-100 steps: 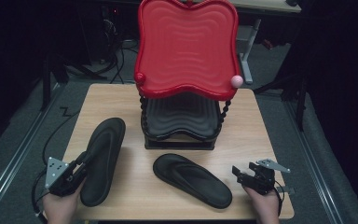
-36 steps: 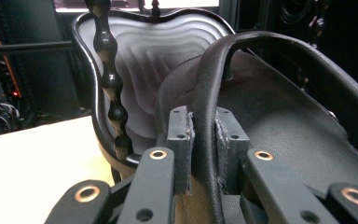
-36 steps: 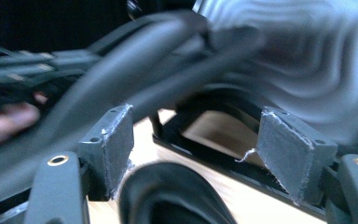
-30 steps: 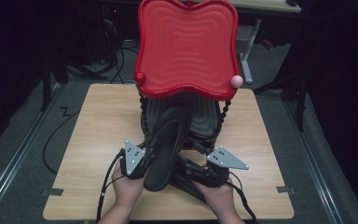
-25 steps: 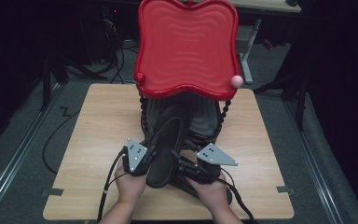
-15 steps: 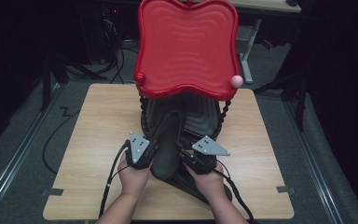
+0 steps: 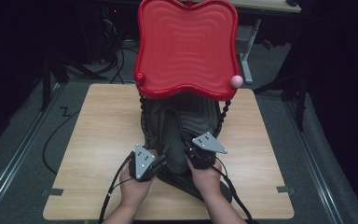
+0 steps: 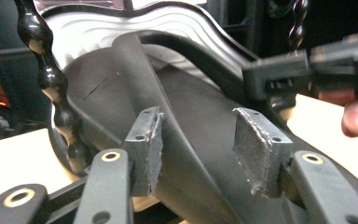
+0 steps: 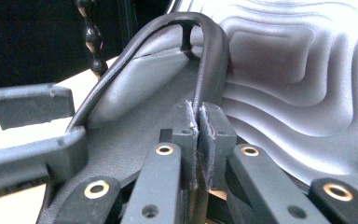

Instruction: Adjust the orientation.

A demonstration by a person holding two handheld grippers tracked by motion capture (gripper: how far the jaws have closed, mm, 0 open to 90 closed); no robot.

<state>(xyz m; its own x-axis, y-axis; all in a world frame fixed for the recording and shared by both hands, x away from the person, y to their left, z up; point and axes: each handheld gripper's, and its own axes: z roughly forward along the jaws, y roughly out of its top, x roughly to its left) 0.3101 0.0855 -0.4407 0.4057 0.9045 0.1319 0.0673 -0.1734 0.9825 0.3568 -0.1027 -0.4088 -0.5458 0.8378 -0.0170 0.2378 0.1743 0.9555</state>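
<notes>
The black flip-flop (image 7: 171,135) leans with its toe end on the black lower tray (image 7: 206,116) of a two-tier stand, under the red top tray (image 7: 186,46). Its heel end comes down toward the worktop (image 7: 98,126) between the two hands. It looks light, rubbery and bendy. The sole will likely flex and sag if held by one end, and the thin strap will stretch under a pull. The sole's edge near the middle seems the firmer place to grip, while the strap gives a handy loop for steering.

The left gripper (image 8: 198,140) has just been opening. Its fingers (image 8: 254,144) stand spread to either side of the upturned sole (image 8: 186,107), which passes between them unpinched. Whether the nearer pad grazes the sole I cannot tell.

The right gripper (image 9: 198,123) has just been closing. Its fingers are pressed together on the strap (image 9: 209,42), pinching it where it runs down toward the footbed, so this hand appears to carry the sandal alone.

A second flip-flop (image 7: 221,192) lies flat on the worktop under the right wrist.
</notes>
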